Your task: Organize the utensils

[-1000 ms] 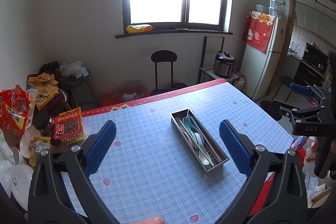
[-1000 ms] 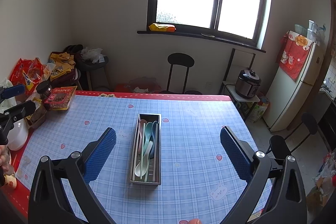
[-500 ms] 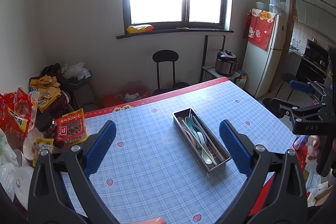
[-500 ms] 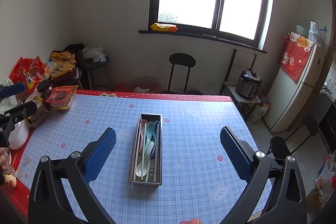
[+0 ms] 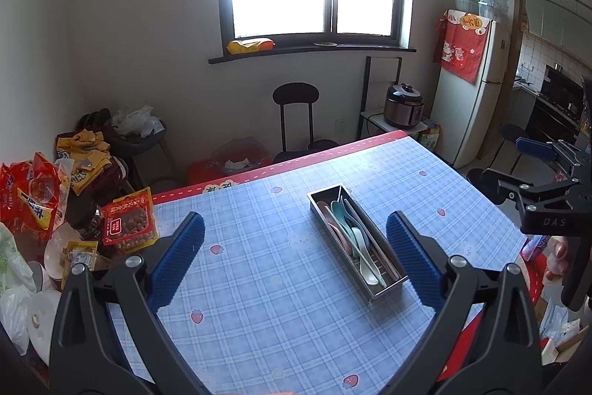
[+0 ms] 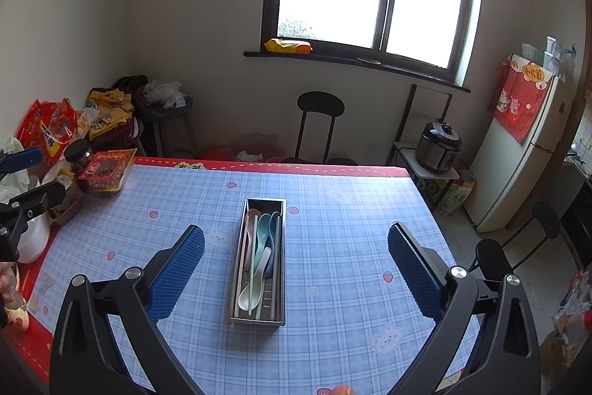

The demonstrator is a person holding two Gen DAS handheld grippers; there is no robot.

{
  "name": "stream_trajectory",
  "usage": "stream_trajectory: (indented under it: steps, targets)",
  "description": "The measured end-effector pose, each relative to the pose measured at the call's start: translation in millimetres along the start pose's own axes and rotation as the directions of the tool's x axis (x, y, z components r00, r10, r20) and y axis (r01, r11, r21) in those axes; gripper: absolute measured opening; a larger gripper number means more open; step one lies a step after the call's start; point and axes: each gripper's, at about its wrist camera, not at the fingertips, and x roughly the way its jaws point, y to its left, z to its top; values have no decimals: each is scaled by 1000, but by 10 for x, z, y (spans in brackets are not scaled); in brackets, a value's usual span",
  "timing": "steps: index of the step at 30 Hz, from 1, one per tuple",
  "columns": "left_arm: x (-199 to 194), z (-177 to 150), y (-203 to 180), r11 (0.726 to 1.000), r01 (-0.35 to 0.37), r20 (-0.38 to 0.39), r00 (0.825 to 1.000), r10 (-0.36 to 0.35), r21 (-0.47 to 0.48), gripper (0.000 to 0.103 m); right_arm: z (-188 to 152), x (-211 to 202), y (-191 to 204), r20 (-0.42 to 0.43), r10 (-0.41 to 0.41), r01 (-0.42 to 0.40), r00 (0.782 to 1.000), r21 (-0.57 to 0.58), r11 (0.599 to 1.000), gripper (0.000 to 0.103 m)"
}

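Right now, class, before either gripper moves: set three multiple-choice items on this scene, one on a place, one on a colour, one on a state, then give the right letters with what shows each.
1. Where do the spoons lie?
A. Loose on the tablecloth
B. Inside the metal tray
C. On the windowsill

2. What colour are the pads on the gripper fingers?
A. Blue
B. Yellow
C. White

3. How does the right gripper stand?
A. Shut on a spoon
B. Shut on the tray
C. Open, holding nothing

Answers:
1 B: in the right wrist view the spoons sit within the tray's walls, on the blue checked tablecloth.
2 A: both pads show blue in each wrist view.
3 C: its fingers stand wide apart with only table and tray between them; the left gripper is open likewise.
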Motion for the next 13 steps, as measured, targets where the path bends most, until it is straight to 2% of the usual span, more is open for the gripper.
stream_trajectory:
  steps: [13]
  targets:
    - [13,8,-6,1000,-28,-7,1000,28,-4,97,-23,17,21,-4,-7,7,1000,2,1000,97]
